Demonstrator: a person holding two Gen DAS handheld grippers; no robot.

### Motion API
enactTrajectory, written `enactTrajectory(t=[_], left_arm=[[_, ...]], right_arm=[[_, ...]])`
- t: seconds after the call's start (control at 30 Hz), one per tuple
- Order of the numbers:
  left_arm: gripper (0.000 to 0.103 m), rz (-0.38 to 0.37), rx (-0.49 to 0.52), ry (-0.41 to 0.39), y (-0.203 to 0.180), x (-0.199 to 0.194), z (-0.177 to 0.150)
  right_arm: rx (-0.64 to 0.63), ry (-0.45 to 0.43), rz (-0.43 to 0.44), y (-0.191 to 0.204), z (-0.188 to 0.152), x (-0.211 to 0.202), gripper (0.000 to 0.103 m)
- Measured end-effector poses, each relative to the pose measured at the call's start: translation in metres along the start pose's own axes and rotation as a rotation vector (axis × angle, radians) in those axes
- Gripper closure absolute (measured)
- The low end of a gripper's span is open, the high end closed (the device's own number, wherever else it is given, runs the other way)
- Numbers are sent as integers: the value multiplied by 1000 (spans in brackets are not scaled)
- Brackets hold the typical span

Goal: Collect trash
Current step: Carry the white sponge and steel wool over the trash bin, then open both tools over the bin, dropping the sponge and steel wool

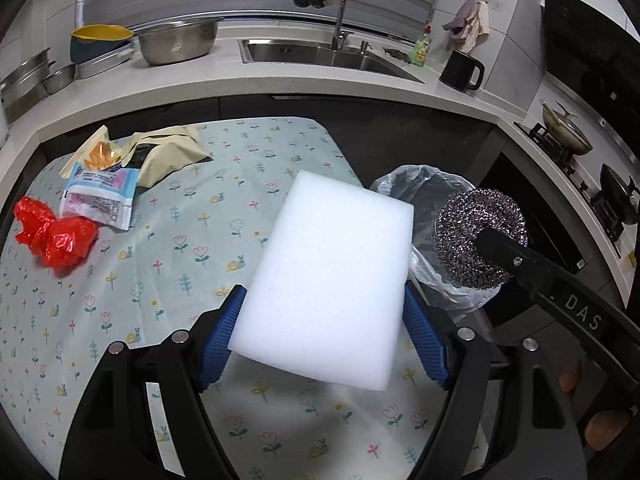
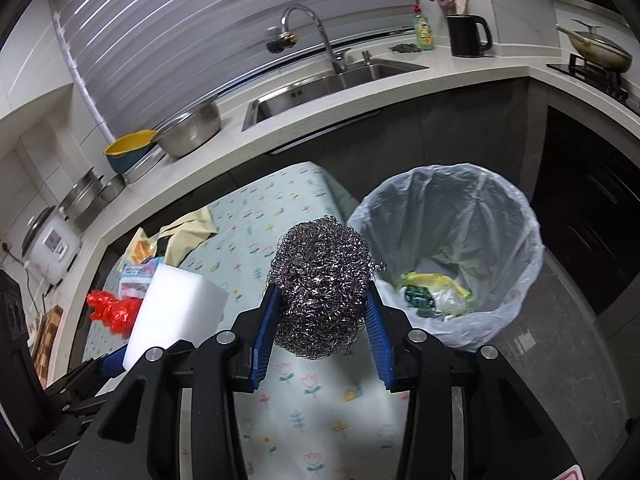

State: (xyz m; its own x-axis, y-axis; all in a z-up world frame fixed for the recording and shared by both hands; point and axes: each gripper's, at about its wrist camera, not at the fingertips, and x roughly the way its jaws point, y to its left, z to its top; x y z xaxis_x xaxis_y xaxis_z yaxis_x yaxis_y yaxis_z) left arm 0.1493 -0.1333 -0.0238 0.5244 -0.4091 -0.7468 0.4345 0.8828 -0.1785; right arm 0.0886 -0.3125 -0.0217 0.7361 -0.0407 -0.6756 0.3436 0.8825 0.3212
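Observation:
My left gripper [image 1: 324,292] is shut on a white foam sponge block [image 1: 332,276], held above the flowered tablecloth [image 1: 160,280]; the block also shows in the right wrist view [image 2: 176,308]. My right gripper [image 2: 320,292] is shut on a steel wool scrubber [image 2: 320,284], held near the table's right edge, just left of the trash bin [image 2: 452,256]. The scrubber also shows in the left wrist view [image 1: 480,236], over the bin [image 1: 416,184]. On the table's far left lie a red plastic bag [image 1: 56,236], a blue and pink wrapper [image 1: 100,196] and beige packets [image 1: 168,152].
The bin has a clear liner and holds some yellow and green trash [image 2: 432,292]. Behind the table runs a counter with a sink [image 1: 320,54], a steel colander [image 1: 176,40], a black kettle [image 1: 460,70] and a stove with pans [image 1: 568,128].

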Motion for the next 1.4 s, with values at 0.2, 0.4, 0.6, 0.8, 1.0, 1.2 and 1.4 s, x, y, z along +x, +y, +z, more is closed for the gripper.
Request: enactTrajectory(t=[0.2,0.4,0.6,0.8,1.0,1.2,1.4], left_arm=[[30,-34,61,8,-40,15,8],[30,-71,112,24,-73,35,16],[30,-117,162,52,-106,60,29],[29,-148,218,88,-138,92,41],[27,-177,235,84,-152,109,48],[20,-181,212,91,-147,117,52],[20,-163,164,84,-128,114,54]], right_arm=[[38,-28,-38,-34,9,-9,63],[93,-58,-90,-70,19,-18,63],[141,-86,-143,-105,26,-27,63],[192,-96,-184,-133,28,-28,63],[204,-89,-205,-142,31,-19,63],[207,-95,-207,-145,39,-13,63],[207,-83,-195,-143,44,1,62]])
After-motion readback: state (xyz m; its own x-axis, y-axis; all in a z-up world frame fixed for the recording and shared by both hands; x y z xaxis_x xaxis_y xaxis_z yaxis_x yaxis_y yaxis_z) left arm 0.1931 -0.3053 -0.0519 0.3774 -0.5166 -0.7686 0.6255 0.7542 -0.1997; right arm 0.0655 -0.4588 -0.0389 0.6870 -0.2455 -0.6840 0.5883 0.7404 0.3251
